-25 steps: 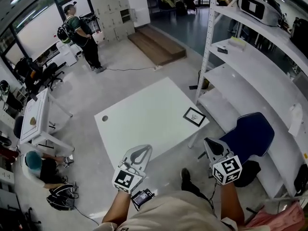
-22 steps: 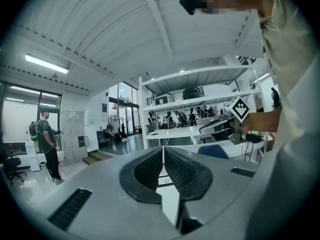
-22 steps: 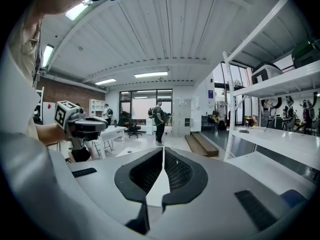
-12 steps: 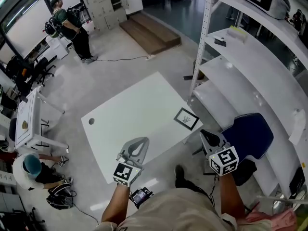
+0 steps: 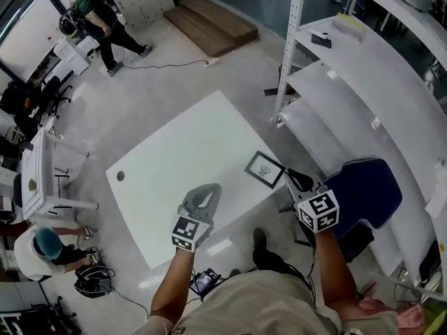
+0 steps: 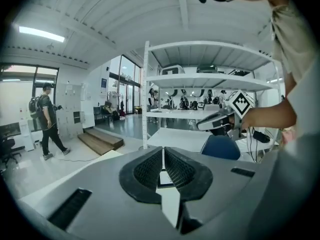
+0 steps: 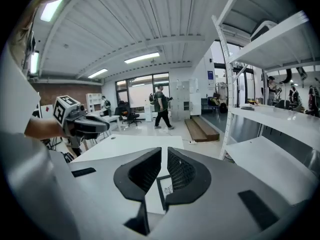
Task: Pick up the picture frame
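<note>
The picture frame point(image 5: 265, 169) lies flat and face up on the white table point(image 5: 183, 155), at the table's corner nearest the shelving rack point(image 5: 349, 82). It has a black border around a white sheet with a small dark motif. In the head view its long axis runs from upper left to lower right, askew to the table's edges. The left gripper point(image 5: 207, 189) hangs above the table's near edge, pointing across the top toward the frame. Its pads are closed with only a hairline between them and nothing held. The right gripper point(image 5: 291, 178) sits just off the table's frame corner, above the blue chair point(image 5: 363, 194). Its tip is close to the frame but apart from it, and its pads are drawn together to a thin slit with nothing in them. Only the head view shows the whole frame and its angle on the table. The left gripper view gives just a sliver of the frame point(image 6: 164, 177) below its closed left gripper point(image 6: 163, 156), plus the right gripper point(image 6: 201, 126) and the chair point(image 6: 220, 146) beyond the table. The right gripper view shows one black edge and part of the frame's sheet point(image 7: 168, 190) under the right gripper point(image 7: 164, 166). It also shows the left gripper point(image 7: 105, 126) over the table point(image 7: 135, 143) and a person point(image 7: 161, 106) walking far beyond the table.
</note>
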The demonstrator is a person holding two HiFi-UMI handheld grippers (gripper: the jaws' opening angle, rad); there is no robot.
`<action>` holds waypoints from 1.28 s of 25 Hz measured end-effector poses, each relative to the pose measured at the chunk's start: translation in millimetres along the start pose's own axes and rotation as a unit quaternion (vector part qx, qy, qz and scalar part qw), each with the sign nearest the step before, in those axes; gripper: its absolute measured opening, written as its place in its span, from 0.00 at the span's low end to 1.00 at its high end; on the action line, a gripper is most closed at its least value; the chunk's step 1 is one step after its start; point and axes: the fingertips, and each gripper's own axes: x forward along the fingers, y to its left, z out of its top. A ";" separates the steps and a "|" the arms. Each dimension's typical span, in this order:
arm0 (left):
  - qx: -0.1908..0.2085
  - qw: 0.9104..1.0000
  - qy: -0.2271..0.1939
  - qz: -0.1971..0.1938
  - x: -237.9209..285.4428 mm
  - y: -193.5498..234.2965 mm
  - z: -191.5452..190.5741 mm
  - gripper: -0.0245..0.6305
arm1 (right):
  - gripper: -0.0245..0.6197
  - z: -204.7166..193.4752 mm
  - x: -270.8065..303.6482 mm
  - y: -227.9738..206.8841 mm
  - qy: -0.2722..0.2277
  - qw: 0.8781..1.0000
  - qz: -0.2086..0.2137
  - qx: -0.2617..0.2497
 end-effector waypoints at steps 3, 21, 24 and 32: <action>-0.010 1.000 0.017 -0.005 33.6 6.0 -15.0 0.07 | 0.08 -13.9 23.2 -17.6 0.017 1.000 0.008 -0.002; -0.070 0.985 0.153 -0.033 185.7 15.4 -138.9 0.07 | 0.08 -126.1 119.3 -73.8 0.130 0.990 0.055 -0.005; -0.075 0.981 0.174 -0.042 204.7 9.0 -160.6 0.14 | 0.09 -146.3 129.6 -79.1 0.149 0.987 0.062 -0.004; -0.054 0.969 0.237 -0.039 242.5 14.9 -206.4 0.22 | 0.20 -188.5 156.1 -81.1 0.194 0.978 0.082 -0.007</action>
